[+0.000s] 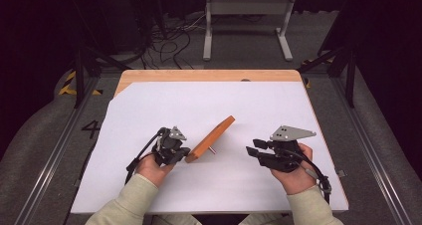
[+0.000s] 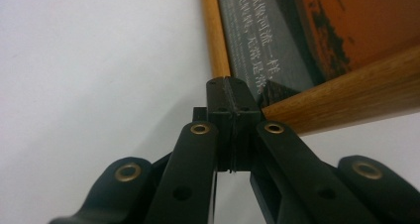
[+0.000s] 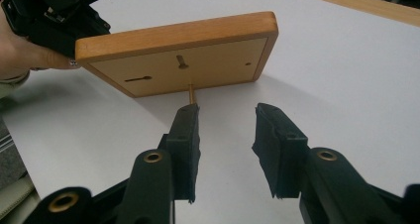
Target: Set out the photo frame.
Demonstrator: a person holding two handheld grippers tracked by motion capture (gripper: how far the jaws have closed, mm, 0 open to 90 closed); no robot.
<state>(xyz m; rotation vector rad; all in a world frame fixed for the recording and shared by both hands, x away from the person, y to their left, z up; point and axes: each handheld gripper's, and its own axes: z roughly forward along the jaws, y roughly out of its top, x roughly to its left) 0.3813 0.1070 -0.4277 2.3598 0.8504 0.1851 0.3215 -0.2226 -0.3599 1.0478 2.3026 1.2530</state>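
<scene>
Floor (image 1: pixel 74 135) left of the table (image 1: pixel 209 75): painted "4". Wooden plaque (image 2: pixel 277 45), dark front panel: rows of small pale characters, too blurred to read.

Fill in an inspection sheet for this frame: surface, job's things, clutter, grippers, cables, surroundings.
Surface: white sheet over a wooden table.
Job's things: wooden picture frame standing tilted on its edge, propped by a thin peg at its back.
Clutter: nothing seen.
Grippers: left gripper shut, its tips at the frame's corner; whether it pinches the frame, cannot tell. Right gripper open, aimed at the frame's back, nothing between its jaws.
Cables: one trails from each gripper; loose cables on the floor.
Surroundings: grey stand, dark curtains.
</scene>
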